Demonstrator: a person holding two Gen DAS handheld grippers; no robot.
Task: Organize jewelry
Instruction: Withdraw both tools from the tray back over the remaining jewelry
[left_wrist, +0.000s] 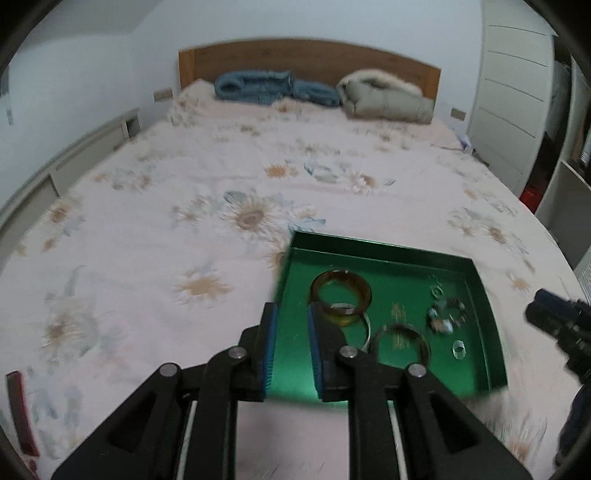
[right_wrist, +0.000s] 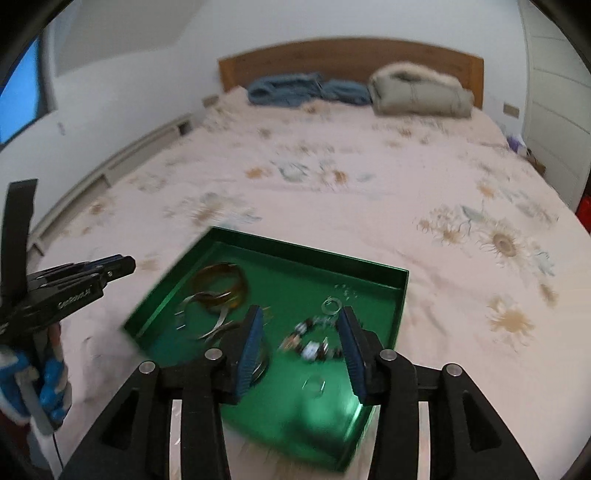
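A green tray (left_wrist: 380, 251) (right_wrist: 314, 254) lies on the floral bedsheet. Inside it are amber bangles (left_wrist: 341, 275) (right_wrist: 240, 284), silver bangles (left_wrist: 424, 343) (right_wrist: 221, 321), a beaded bracelet (left_wrist: 439, 323) (right_wrist: 310, 347) and small rings (left_wrist: 459, 349) (right_wrist: 332, 304). My left gripper (left_wrist: 291, 310) hovers over the tray's left side, open a little, with only the tray floor showing through the gap. My right gripper (right_wrist: 301, 312) is open wider above the tray, the beaded bracelet lying below between its fingers, untouched. Each gripper also shows at the edge of the other's view: the right gripper (left_wrist: 554, 317) and the left gripper (right_wrist: 122, 264).
The bed (left_wrist: 184, 206) runs back to a wooden headboard (left_wrist: 306, 59), with a folded blue blanket (left_wrist: 266, 86) and a beige coat (left_wrist: 384, 98) in front of it. A white wardrobe (left_wrist: 513, 92) stands right, low cabinets (left_wrist: 92, 147) left. A gloved hand (right_wrist: 48, 380) holds the left gripper.
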